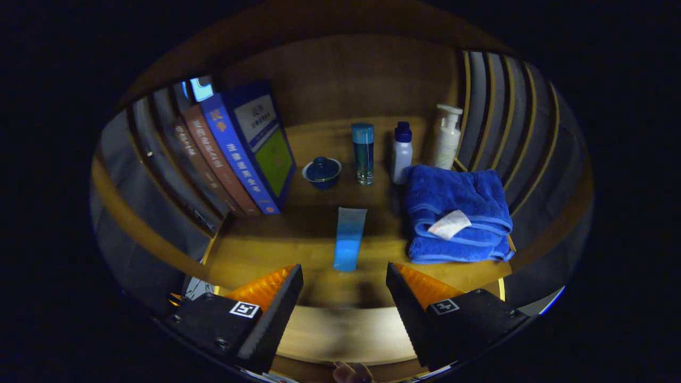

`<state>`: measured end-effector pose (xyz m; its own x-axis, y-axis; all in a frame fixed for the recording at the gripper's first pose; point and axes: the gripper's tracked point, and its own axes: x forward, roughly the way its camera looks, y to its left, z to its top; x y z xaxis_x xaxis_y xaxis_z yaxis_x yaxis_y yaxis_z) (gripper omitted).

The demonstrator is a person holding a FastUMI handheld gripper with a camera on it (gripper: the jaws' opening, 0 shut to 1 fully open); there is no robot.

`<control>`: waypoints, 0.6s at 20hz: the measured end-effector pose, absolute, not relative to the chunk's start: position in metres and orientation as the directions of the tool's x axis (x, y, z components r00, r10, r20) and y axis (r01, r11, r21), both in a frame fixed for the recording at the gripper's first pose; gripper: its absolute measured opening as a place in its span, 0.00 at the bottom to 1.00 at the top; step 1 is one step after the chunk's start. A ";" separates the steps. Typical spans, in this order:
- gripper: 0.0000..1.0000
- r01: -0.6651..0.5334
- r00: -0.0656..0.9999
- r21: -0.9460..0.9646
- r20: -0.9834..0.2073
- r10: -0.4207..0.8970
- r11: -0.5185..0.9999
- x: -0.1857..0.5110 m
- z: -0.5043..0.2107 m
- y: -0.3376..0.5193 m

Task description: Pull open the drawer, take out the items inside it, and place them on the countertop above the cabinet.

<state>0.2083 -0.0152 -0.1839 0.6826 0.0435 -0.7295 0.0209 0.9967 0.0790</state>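
Wooden countertop (255,250) — blue tube (349,238) lying just beyond spread gripper (345,274), nothing pinched — folded blue towel (457,221) right, books (234,154) left.

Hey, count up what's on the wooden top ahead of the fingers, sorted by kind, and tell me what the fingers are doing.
Books: 4
Bottles: 3
Lidded cup: 1
Blue tube: 1
Folded blue towel: 1
Total: 10
Gripper fingers: open, holding nothing, tube just ahead.
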 end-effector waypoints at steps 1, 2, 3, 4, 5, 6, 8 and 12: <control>1.00 0.014 0.706 0.076 -0.706 0.044 0.997 0.198 -0.177 -0.015; 0.99 0.006 0.732 0.069 -0.680 0.043 0.998 0.186 -0.169 -0.016; 1.00 -0.007 0.755 0.062 -0.655 0.046 0.998 0.174 -0.162 -0.013; 0.99 -0.027 0.772 0.060 -0.632 0.058 0.998 0.161 -0.156 -0.008; 1.00 -0.044 0.790 0.052 -0.609 0.066 0.998 0.146 -0.150 -0.005; 1.00 -0.055 0.810 0.043 -0.582 0.069 0.998 0.134 -0.145 -0.005; 1.00 -0.061 0.851 0.032 -0.521 0.069 0.998 0.107 -0.134 -0.004; 0.99 -0.052 0.887 0.045 -0.458 0.067 0.998 0.054 -0.149 0.001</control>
<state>0.0537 0.0005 -0.1494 0.8865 0.0670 -0.4578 -0.0523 0.9976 0.0446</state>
